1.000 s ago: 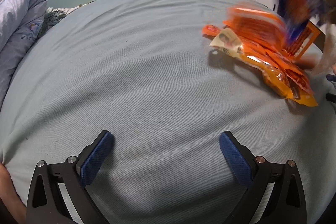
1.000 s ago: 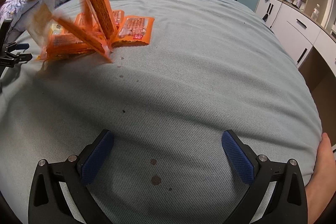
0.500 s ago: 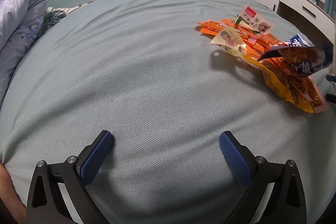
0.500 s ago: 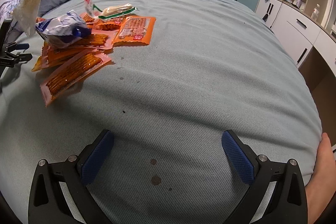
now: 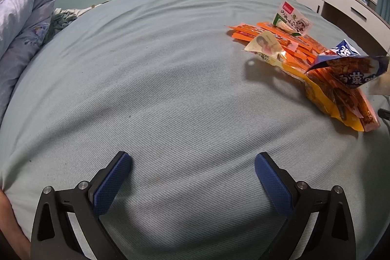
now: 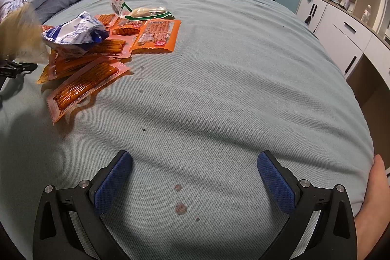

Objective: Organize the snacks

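— Several snack packets (image 6: 102, 50) lie in one loose heap on the bed (image 6: 231, 70), well apart from both tools. We hold the left gripper (image 5: 192, 177) and the right gripper (image 6: 195, 177) low over the bare sheet, and on each one the fingers stand wide apart with nothing between them.

— What can go wrong, we think?

— The heap is stacked untidily. A blue-and-white bag (image 6: 75, 32) rests on top of the orange packets, so if we pull a lower packet, the bag may slide and drag others with it. Also the foil looks slippery and thin; flat on a soft sheet, a packet may be hard to get under.

— And how does the nearest one lie?

— The long orange packet (image 6: 85, 87) is at the near edge of the heap. In the right wrist view its long axis runs diagonally, from near-left to far-right, so we should turn the fingers across it.
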`<state>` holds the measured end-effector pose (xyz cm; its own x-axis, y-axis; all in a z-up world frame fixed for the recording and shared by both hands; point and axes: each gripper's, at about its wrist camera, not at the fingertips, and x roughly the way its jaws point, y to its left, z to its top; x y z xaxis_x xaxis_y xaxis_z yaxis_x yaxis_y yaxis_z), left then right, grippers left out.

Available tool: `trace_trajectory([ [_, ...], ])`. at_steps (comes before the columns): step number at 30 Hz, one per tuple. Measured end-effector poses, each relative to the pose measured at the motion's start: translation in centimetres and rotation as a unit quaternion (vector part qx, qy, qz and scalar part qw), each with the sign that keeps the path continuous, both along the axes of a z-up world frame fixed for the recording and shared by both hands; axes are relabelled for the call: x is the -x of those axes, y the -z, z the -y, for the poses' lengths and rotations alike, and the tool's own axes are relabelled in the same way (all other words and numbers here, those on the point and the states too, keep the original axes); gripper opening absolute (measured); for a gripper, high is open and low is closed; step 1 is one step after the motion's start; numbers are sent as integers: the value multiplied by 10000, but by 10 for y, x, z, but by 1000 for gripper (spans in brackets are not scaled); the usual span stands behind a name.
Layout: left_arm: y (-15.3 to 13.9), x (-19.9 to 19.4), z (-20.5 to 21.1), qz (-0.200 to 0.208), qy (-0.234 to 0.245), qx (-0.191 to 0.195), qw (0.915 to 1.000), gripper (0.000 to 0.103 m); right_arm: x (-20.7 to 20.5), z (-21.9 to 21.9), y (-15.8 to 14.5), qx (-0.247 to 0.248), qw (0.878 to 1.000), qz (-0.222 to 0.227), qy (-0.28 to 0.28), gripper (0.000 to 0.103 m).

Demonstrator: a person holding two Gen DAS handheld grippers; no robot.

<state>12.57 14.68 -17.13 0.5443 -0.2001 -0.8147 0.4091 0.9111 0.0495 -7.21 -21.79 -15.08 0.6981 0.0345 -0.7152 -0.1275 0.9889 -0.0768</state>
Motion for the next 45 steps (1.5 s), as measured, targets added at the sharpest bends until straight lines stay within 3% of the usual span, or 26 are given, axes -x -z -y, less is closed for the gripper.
trace_trajectory([
  [39, 0, 0, -1, 9, 2, -14, 10000, 103, 2, -1, 1, 41, 10000, 22, 18, 103],
  [45, 1, 2, 6, 103, -36, -221, 9997, 103, 1, -9, -1, 176, 9998, -24, 45, 103],
])
